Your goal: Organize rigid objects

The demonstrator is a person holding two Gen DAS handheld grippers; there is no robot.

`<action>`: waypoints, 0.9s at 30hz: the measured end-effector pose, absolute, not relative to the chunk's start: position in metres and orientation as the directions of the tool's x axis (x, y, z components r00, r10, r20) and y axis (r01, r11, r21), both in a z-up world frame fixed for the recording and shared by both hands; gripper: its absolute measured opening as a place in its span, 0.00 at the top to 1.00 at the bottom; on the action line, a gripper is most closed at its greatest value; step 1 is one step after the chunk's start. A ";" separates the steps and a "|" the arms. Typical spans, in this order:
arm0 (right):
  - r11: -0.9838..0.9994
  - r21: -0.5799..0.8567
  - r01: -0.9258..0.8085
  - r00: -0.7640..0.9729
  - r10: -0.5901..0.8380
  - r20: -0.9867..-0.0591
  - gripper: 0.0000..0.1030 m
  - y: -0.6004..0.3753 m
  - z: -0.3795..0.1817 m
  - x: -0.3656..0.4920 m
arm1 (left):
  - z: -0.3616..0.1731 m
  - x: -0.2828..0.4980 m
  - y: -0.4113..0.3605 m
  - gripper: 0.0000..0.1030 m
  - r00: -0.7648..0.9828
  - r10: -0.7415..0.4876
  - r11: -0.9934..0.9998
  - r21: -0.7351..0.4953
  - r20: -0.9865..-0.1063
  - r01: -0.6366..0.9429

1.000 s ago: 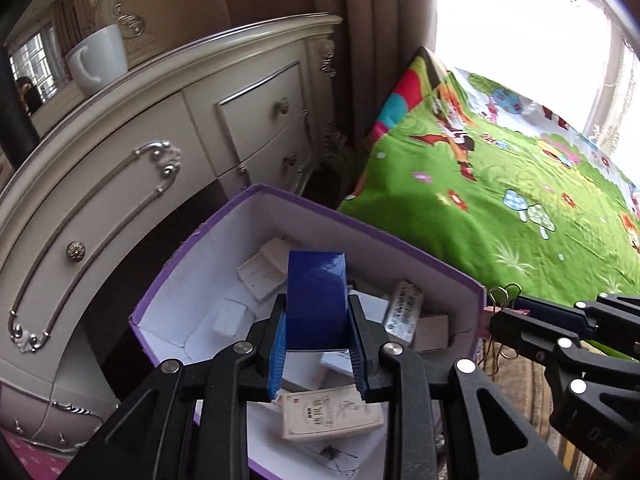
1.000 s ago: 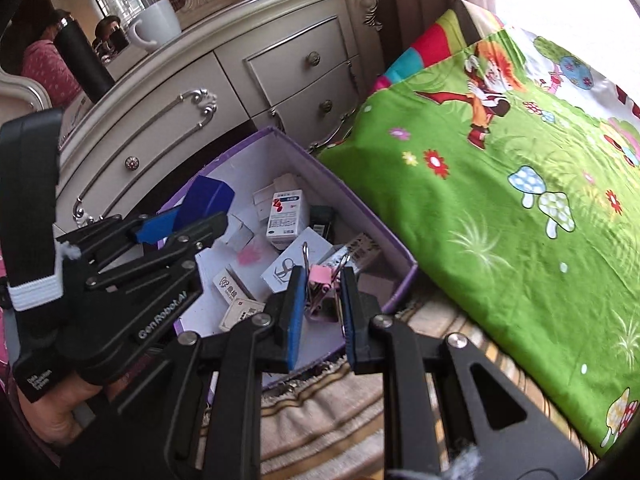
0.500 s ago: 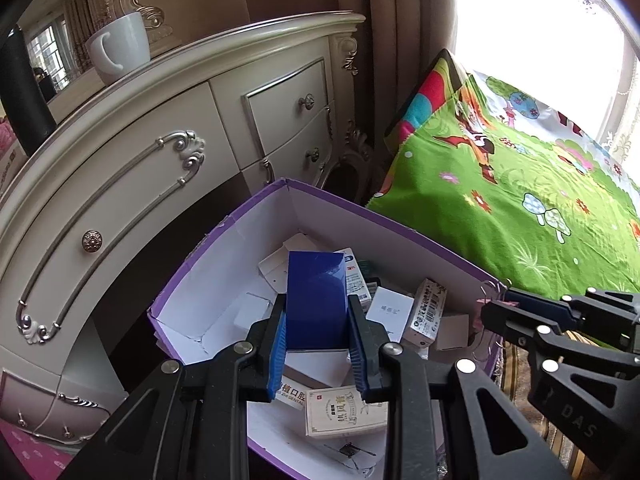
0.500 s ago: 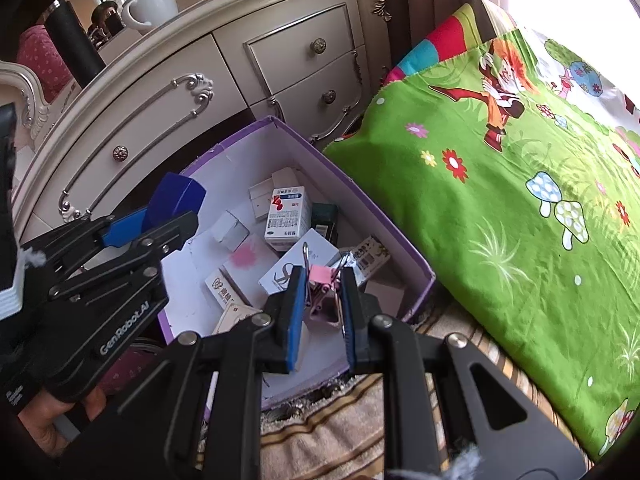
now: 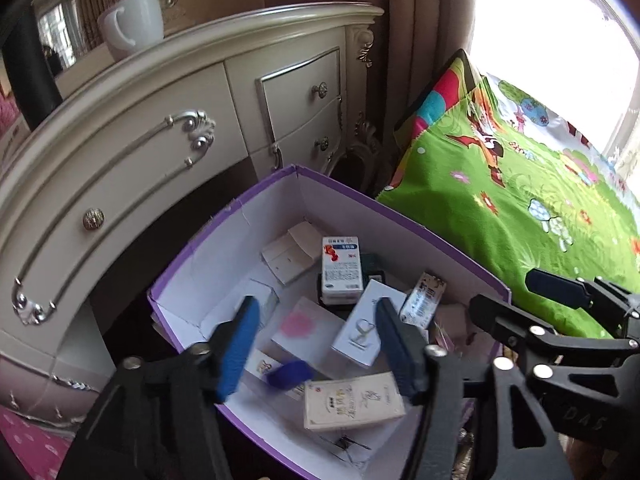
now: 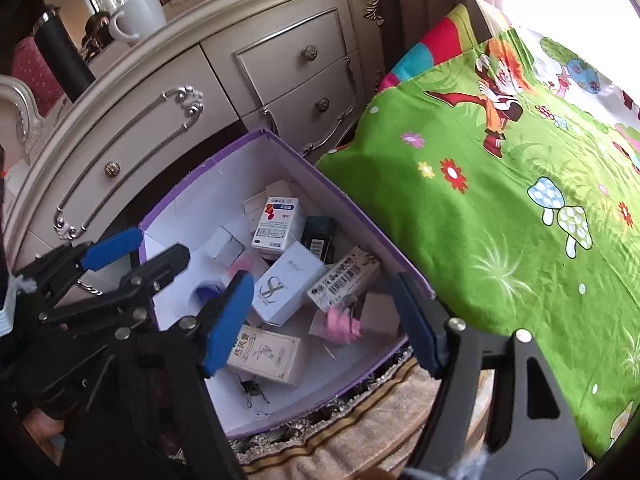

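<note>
An open purple box (image 5: 400, 220) with a white inside holds several small cartons. Above it my left gripper (image 5: 316, 348) has its jaws opening, and the small blue box (image 5: 288, 374) shows as a blur below them, free of the pads. To its right my right gripper (image 6: 322, 320) hangs over the box's near corner (image 6: 412, 280), its jaws also opening. The pink binder clip (image 6: 342, 326) is blurred between them, loose among the cartons. Each gripper shows in the other's view: the left gripper (image 6: 160, 246) and the right gripper (image 5: 504, 294).
A cream dresser (image 5: 160, 120) stands right behind the box, with a white mug (image 5: 132, 20) and a black flask (image 6: 64, 56) on top. A green cartoon bedspread (image 5: 520, 220) lies on the right. A striped towel (image 6: 360, 420) lies under the box's near edge.
Both grippers have gone from shut to open. The blue box has dropped out of the left one and the pink binder clip out of the right one, into the purple box.
</note>
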State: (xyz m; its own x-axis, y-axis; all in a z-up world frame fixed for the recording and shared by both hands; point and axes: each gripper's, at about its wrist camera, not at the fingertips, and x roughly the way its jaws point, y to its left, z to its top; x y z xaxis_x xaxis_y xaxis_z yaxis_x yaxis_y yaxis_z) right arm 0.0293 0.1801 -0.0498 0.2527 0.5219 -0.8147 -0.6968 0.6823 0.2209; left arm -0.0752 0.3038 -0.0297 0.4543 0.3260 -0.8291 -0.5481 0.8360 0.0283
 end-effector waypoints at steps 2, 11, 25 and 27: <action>0.692 0.210 -0.691 0.267 0.514 -0.815 0.21 0.172 -0.047 0.029 | -0.026 -0.079 0.300 0.28 0.472 0.311 0.837 0.003 -0.825 -0.548; 0.735 0.155 -0.660 0.343 0.479 -0.808 0.17 0.117 -0.027 0.005 | -0.002 -0.103 0.255 0.22 0.536 0.264 0.855 -0.063 -0.802 -0.515; 0.769 0.151 -0.621 0.415 0.487 -0.769 0.17 0.074 -0.027 -0.015 | 0.006 -0.127 0.235 0.05 0.487 0.403 0.815 0.061 -0.775 -0.576; 0.773 0.148 -0.617 0.416 0.480 -0.772 0.17 0.073 -0.030 -0.016 | 0.005 -0.126 0.234 0.05 0.477 0.419 0.811 0.083 -0.772 -0.579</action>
